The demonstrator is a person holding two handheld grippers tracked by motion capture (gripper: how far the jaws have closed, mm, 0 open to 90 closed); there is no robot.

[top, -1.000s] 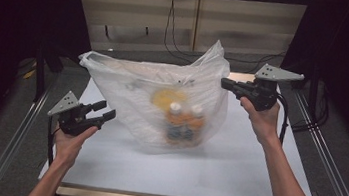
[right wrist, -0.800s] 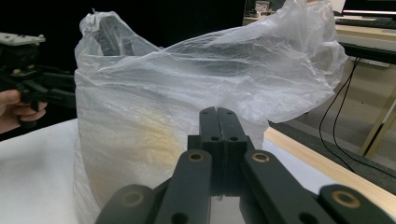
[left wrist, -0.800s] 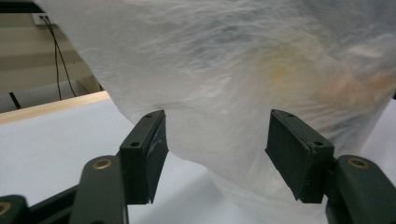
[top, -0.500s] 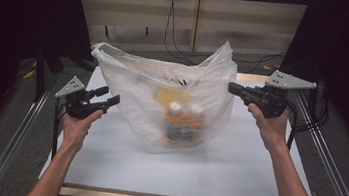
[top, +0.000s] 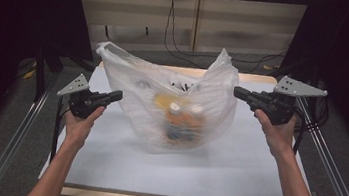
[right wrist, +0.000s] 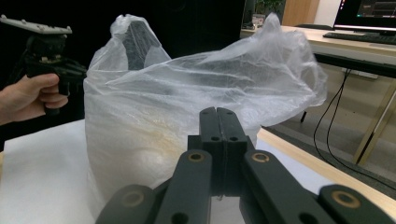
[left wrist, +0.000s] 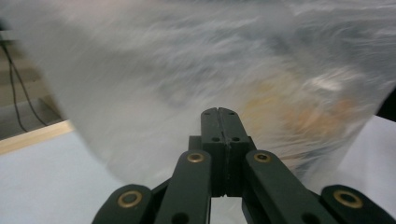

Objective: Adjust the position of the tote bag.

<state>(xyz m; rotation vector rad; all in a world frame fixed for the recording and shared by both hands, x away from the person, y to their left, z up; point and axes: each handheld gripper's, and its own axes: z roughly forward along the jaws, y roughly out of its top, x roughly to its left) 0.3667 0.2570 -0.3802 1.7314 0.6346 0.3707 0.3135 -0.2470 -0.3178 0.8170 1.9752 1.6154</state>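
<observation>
Left tool (top: 112, 96) has just been closing, and its jaws now meet with nothing between them, tips just beside the plastic bag (top: 172, 102). Right tool (top: 241, 92), jaws also pressed together and empty, sits at the bag's right edge. The bag stands mid-frame on the white table (top: 234, 171).

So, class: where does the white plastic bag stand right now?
In the high view the white plastic bag stands mid-table on the white sheet, between the left gripper and right gripper.
</observation>
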